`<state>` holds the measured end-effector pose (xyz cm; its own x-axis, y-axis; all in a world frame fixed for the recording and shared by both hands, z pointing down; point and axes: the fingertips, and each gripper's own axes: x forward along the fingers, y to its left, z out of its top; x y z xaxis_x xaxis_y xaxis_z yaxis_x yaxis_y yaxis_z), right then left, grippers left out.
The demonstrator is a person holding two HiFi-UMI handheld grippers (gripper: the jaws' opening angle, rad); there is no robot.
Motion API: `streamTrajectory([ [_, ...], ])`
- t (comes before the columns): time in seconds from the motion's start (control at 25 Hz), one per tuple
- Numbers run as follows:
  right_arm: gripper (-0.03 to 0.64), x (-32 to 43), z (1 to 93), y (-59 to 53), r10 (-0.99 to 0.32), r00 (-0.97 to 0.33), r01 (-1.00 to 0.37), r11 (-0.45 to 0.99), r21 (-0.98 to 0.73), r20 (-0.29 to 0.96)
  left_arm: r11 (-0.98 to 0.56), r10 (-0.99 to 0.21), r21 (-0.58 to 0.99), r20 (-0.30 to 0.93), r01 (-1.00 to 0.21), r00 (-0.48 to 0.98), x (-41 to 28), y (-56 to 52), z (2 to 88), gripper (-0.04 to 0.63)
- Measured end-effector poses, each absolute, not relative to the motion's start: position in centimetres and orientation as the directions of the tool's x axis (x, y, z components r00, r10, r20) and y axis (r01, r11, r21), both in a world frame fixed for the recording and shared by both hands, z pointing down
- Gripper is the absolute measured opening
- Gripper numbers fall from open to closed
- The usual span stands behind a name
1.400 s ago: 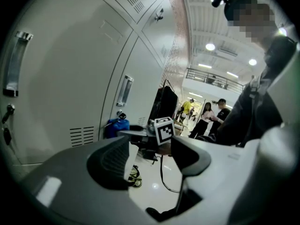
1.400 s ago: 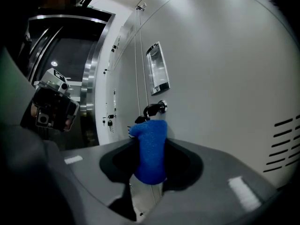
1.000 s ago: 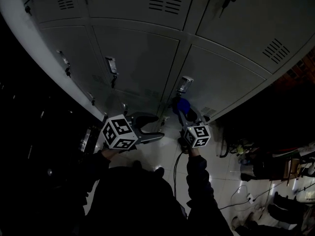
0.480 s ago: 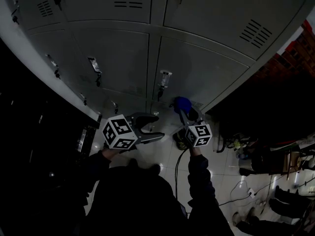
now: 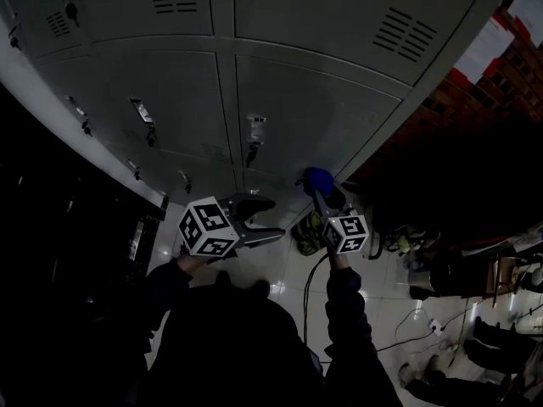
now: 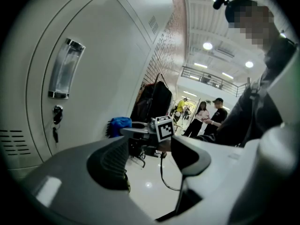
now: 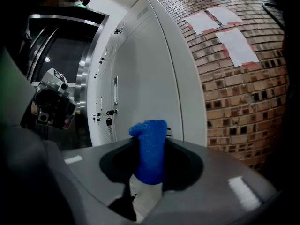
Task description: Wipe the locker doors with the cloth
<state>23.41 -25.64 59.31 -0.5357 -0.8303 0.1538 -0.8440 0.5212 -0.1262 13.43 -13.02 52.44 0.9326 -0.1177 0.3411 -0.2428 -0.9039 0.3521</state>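
Grey locker doors [image 5: 322,117] face us, right tongs [image 7: 149,165] clamped on the blue cloth [image 7: 149,146] just short of them, left tongs [image 6: 150,158] open and empty; we judge contact comes next, pressing cloth to metal.

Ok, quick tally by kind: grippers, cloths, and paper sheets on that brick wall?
2 grippers: left gripper, right gripper
1 blue cloth, clamped in the right gripper
3 paper sheets on the brick wall
Total: 6

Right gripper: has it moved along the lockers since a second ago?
Yes. The right gripper, holding the cloth, was below the handle; now it is right of it, toward the brick wall.
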Motion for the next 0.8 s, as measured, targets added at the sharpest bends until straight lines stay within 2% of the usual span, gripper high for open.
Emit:
streamTrajectory([
  [0.4,0.130,27.2,59.7,-25.2,-0.833,-0.527,-0.850,0.514,-0.116,0.168,-0.902,-0.108,0.362,0.339,-0.235,0.935,16.6,-12.4,53.0,0.262],
  [0.8,0.130,24.7,59.7,-23.9,-0.813,-0.560,-0.829,0.547,-0.117,0.162,-0.900,-0.114,0.361,0.346,-0.244,0.931,15.8,-12.1,53.4,0.262],
])
